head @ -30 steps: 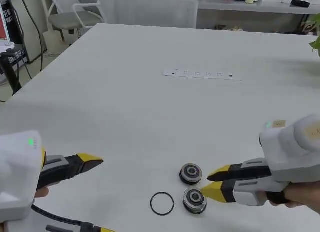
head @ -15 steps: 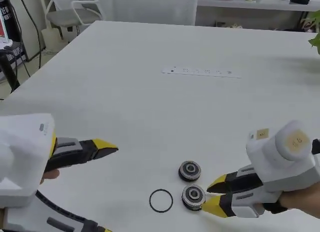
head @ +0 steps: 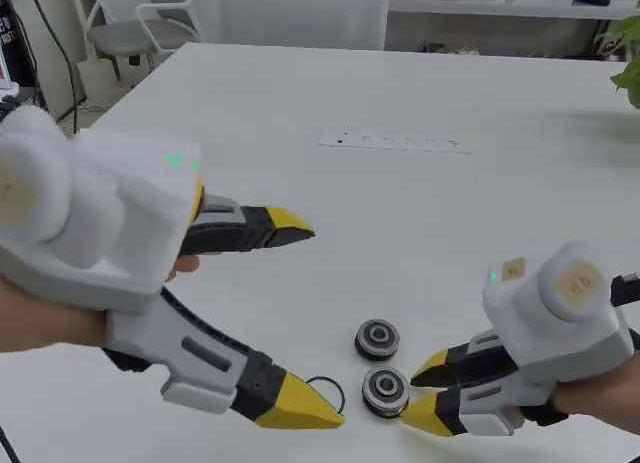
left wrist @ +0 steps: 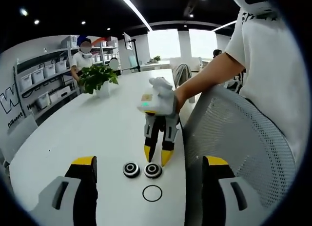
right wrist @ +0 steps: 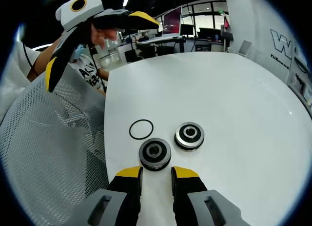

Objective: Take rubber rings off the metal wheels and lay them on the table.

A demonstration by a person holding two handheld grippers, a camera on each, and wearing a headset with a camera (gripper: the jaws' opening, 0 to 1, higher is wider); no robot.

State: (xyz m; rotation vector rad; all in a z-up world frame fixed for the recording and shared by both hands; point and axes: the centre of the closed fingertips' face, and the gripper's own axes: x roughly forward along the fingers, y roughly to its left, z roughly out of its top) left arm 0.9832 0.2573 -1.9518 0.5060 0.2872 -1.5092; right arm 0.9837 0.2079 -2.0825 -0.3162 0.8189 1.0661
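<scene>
Just ahead of the right gripper (right wrist: pixel 157 173) sat the nearer metal wheel (right wrist: pixel 155 154). The jaws stood narrowly parted and empty, seemingly lined up to pinch its rim. Past it lay the second wheel (right wrist: pixel 189 134) and one freed rubber ring (right wrist: pixel 141 129). The left gripper (head: pixel 310 323) hovered wide open and empty, probably to brace.

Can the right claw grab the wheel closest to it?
Probably yes. The right claw is open, and the nearer round metal wheel with a dark rim lies just ahead of its tips, with nothing between.
</scene>
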